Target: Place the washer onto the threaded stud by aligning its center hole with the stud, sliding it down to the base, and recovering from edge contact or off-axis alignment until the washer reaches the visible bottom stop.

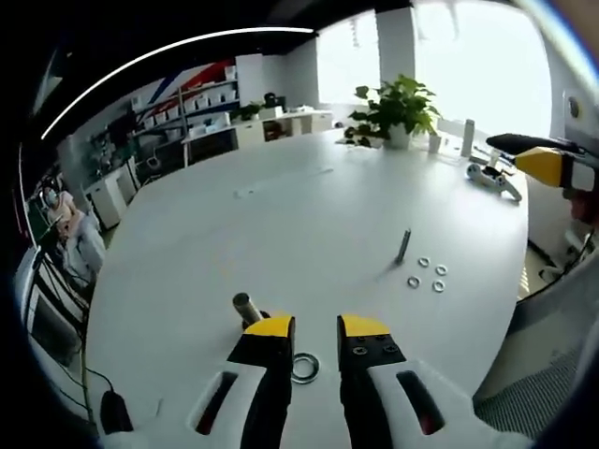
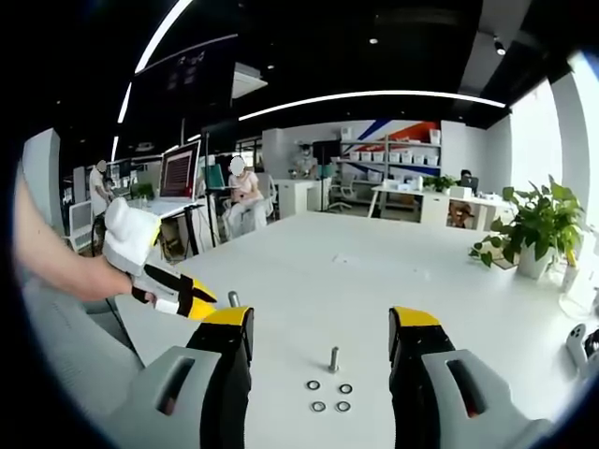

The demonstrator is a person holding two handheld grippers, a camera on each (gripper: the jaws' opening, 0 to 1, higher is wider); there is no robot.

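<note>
Left tongs point(image 1: 315, 329): released, jaws apart, over washer point(image 1: 304, 368) lying flat on surface point(image 1: 309, 215). Nearer stud point(image 1: 245, 306) at 10 o'clock, axis leaning. Right tongs point(image 2: 321, 327): released, well apart; second stud point(image 2: 333, 358) upright at 6 o'clock.

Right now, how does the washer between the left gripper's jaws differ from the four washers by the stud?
The washer at the left gripper jaws, the single washer, looks larger and lies alone; the four washers look smaller and cluster beside the upright stud. All lie flat on the table.
</note>
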